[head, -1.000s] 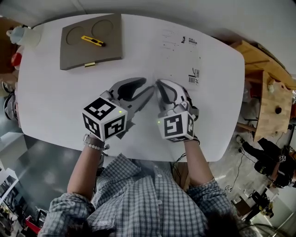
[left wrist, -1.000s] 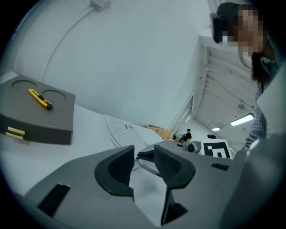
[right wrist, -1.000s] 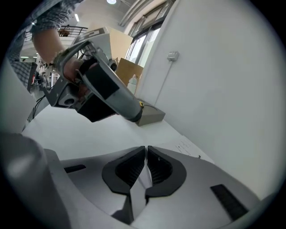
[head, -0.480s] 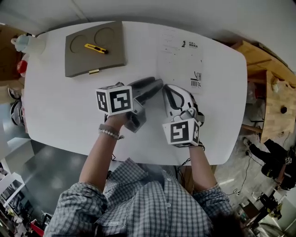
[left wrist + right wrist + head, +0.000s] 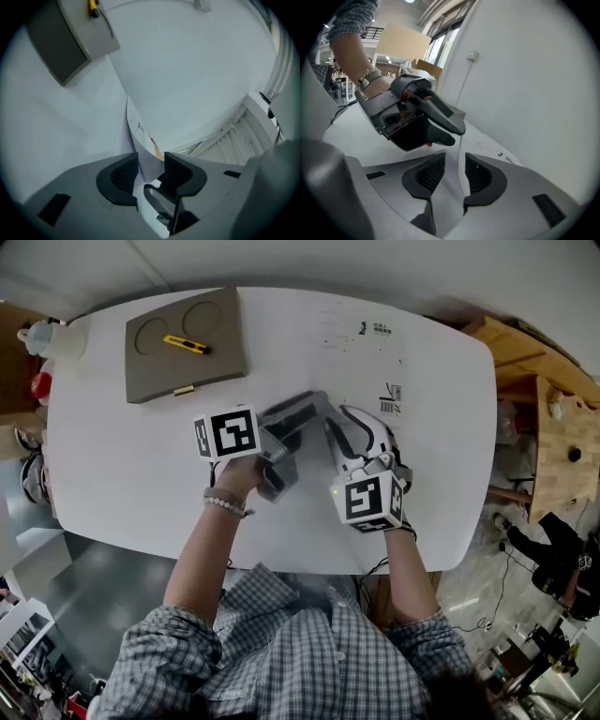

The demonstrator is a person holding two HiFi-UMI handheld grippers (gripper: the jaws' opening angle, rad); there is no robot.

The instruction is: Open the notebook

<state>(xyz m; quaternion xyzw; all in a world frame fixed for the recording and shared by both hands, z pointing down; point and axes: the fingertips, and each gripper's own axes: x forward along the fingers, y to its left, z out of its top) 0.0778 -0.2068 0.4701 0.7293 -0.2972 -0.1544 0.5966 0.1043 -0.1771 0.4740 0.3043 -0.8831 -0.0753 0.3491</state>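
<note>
Standing between the pads of the left tool [image 5: 151,168] is a curled white leaf [image 5: 140,136] of the notebook [image 5: 367,360]; the jaws are spread wide and do not clamp it. Facing it tip to tip, the right tool [image 5: 454,174] has a narrow gap and its jaws are opening; the leaf's thin edge rises upright between its pads, clear of both. The rest of the notebook lies flat on the white table [image 5: 112,456], just ahead of the right tool, printed marks up. Well off to the left tool's far left sits a grey board [image 5: 155,371]; a yellow cutter [image 5: 186,344] lies on it.
</note>
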